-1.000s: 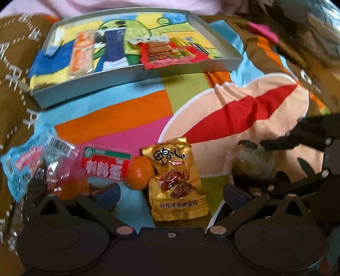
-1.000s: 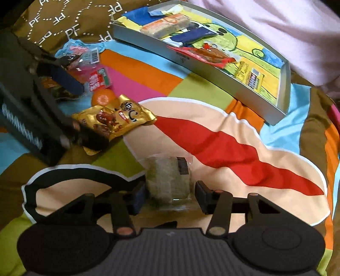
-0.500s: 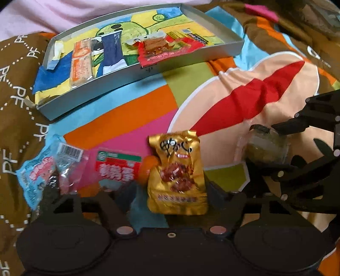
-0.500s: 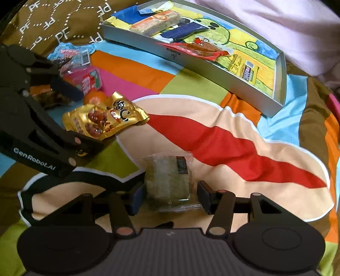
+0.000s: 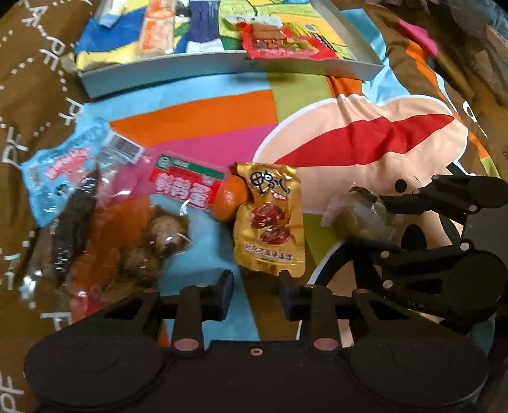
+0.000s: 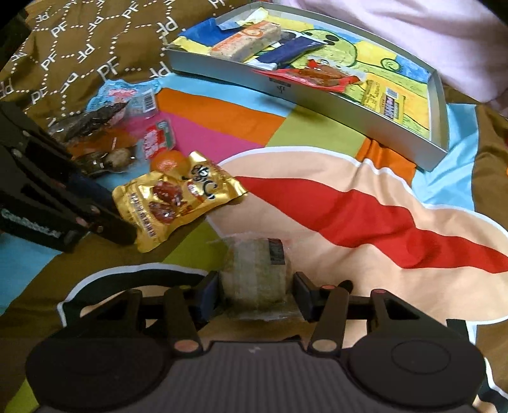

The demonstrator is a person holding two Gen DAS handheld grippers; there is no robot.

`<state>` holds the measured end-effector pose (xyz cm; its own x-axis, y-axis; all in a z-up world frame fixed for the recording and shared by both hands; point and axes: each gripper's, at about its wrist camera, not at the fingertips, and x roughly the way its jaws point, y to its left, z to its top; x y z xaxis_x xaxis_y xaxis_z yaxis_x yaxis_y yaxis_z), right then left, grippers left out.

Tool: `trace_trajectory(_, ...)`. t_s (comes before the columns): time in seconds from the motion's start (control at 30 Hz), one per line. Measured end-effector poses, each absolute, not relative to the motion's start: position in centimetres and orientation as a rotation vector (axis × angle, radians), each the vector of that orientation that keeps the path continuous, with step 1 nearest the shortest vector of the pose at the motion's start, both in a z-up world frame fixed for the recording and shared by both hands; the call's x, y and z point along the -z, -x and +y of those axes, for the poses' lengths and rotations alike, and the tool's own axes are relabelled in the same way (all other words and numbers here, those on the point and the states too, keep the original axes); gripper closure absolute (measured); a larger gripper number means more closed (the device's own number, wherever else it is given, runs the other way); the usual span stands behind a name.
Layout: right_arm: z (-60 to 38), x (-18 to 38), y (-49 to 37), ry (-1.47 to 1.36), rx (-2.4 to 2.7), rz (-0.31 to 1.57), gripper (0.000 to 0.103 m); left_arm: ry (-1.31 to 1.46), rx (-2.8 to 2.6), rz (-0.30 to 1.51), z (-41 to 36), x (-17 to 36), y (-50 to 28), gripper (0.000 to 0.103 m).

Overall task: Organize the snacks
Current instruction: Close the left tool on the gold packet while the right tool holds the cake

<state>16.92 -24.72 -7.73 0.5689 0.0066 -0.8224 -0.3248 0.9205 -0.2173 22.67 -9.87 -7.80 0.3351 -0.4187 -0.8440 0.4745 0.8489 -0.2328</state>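
Note:
A gold snack packet (image 5: 270, 219) lies on the colourful blanket just ahead of my left gripper (image 5: 255, 294), whose jaws stand partly open with the packet's lower edge at the gap; it also shows in the right wrist view (image 6: 177, 198). My right gripper (image 6: 255, 294) has its jaws on both sides of a greenish wrapped snack (image 6: 255, 270), touching or nearly so. That snack also shows in the left wrist view (image 5: 358, 216). The grey tray (image 6: 317, 101) at the back holds several snacks.
A small orange (image 5: 230, 198), a red-and-white packet (image 5: 184, 184), a blue packet (image 5: 60, 171) and clear-wrapped snacks (image 5: 127, 235) lie left of the gold packet. The tray (image 5: 222, 68) sits beyond them. A pink pillow (image 6: 412, 28) lies behind the tray.
My left gripper has narrowed and pulled back from around the gold packet, which has shifted slightly. My right gripper has closed in on the greenish snack.

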Motion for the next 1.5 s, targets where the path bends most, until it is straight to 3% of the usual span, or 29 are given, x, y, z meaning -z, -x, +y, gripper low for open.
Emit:
trace_trajectory(0.13,-24.4,7.7,-16.6,0.372,-0.202,0.941,0.048,-0.108,0.567,0.992,-10.4,7.0,-22.2,0.042)
trace_trajectory(0.47,-24.7,7.7,-16.9,0.359,-0.18,0.915,0.039,-0.13,0.605,0.889,-12.5,7.7,-23.6,0.027)
trace_trajectory(0.53,-24.8,7.7,-16.9,0.375,-0.173,0.914,0.036,-0.118,0.625,0.879,-12.7,7.7,-23.6,0.018)
trace_trajectory(0.77,-25.6,7.4,-17.1,0.392,-0.14,0.924,0.032,-0.249,0.635,0.827,-14.3,8.2,-22.5,0.02)
trace_trajectory(0.93,-26.0,7.2,-17.2,0.362,-0.145,0.924,0.038,-0.419,0.596,0.776,-15.1,8.8,-21.5,0.038)
trace_trajectory(1.17,-26.1,6.9,-16.8,0.352,-0.177,0.928,0.048,-0.381,0.602,0.8,-14.3,8.5,-21.6,0.049)
trace_trajectory(1.37,-25.7,7.0,-16.2,0.368,-0.215,0.944,0.051,-0.297,0.627,0.878,-12.8,7.9,-20.6,0.05)
trace_trajectory(1.5,-25.2,7.1,-15.6,0.387,-0.248,0.954,0.049,-0.32,0.64,0.897,-12.5,7.8,-19.4,0.045)
